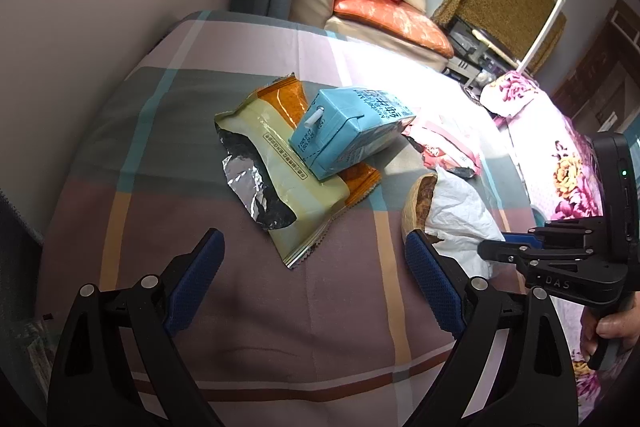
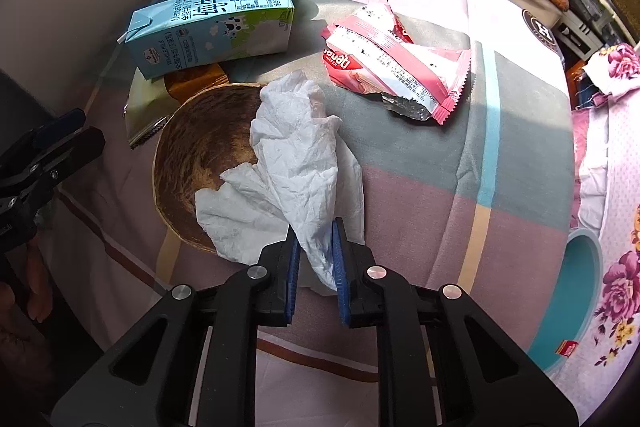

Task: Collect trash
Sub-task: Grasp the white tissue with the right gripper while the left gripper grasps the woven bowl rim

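A crumpled white tissue (image 2: 296,163) lies half over a brown wooden bowl (image 2: 200,147). My right gripper (image 2: 314,247) is shut on the tissue's near corner, the blue pads pinching it. In the left wrist view the same tissue (image 1: 456,207) and bowl (image 1: 420,199) sit at the right, with the right gripper (image 1: 504,247) reaching in from the side. My left gripper (image 1: 316,251) hangs open above the checked cloth, nothing between its fingers. A blue milk carton (image 1: 348,131) rests on a yellow snack wrapper (image 1: 280,171). A pink wafer wrapper (image 2: 392,63) lies beyond.
The checked tablecloth (image 1: 160,131) covers a round table. A sofa with an orange cushion (image 1: 392,23) stands behind. A floral pink cloth (image 2: 616,267) and a teal bin rim (image 2: 584,291) lie to the right. A person's hand (image 1: 616,327) holds the right gripper's handle.
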`<state>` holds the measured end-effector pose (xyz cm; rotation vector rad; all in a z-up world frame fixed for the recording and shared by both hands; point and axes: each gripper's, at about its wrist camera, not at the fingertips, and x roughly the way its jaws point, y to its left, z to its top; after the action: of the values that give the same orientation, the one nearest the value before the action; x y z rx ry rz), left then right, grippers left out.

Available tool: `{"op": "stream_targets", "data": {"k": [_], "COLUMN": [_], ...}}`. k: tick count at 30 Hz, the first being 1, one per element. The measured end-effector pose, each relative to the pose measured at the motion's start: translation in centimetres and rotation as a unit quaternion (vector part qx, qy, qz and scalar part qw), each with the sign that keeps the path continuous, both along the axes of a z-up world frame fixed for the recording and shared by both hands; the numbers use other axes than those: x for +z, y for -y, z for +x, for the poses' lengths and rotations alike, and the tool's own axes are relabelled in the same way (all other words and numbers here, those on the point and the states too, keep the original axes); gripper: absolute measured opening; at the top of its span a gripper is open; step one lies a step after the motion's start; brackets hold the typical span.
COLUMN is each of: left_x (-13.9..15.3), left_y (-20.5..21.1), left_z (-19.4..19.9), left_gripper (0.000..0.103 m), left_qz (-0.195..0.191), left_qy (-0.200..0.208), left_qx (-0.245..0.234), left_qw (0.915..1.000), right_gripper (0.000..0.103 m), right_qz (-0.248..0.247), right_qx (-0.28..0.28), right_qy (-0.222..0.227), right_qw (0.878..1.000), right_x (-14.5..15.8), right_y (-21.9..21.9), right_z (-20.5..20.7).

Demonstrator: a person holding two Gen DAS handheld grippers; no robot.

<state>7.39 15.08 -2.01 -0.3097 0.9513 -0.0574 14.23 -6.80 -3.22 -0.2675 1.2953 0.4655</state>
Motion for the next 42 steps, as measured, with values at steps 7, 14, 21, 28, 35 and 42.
{"op": "stream_targets", "data": {"k": [7,14,21,28,35,42], "left_x": [0.2,-1.2,-3.0,-3.9,-2.4,-0.1], "left_y": [1.6,4.4,7.2,9.5,11.4,13.8], "left_z": [0.0,1.4,3.5,4.4,4.1,4.1], "left_gripper": [0.092,0.092,0.069,0.023,0.011,0.008], "left_qz": [-0.002,-0.047,-0.044,-0.010,0.043,0.077], "left_qy": [-0.007,-0.033,-0.066,-0.075,-0.037,-0.008], "left_qx": [-0.016,-0.040,-0.046,-0.048,-0.044,-0.062], "left_qw": [0.9998,0.9975,0.9958,0.9960,0.9974,0.9951], "right_gripper": [0.006,0.006,0.006,0.006,0.006,0.006], "right_qz": [0.015,0.024,0.036,0.050,0.067,0.085], "right_qx": [-0.008,-0.043,-0.071,-0.096,-0.120,-0.143], "right_qy": [0.024,0.048,0.051,0.054,0.050,0.054], "right_qw": [1.000,0.998,0.995,0.993,0.989,0.985], "right_x": [1.7,3.1,3.1,2.8,2.2,2.1], "right_y": [2.1,4.9,8.1,10.8,13.4,16.1], "right_z": [-0.7,-0.5,-0.9,-0.8,-0.9,-1.3]}}
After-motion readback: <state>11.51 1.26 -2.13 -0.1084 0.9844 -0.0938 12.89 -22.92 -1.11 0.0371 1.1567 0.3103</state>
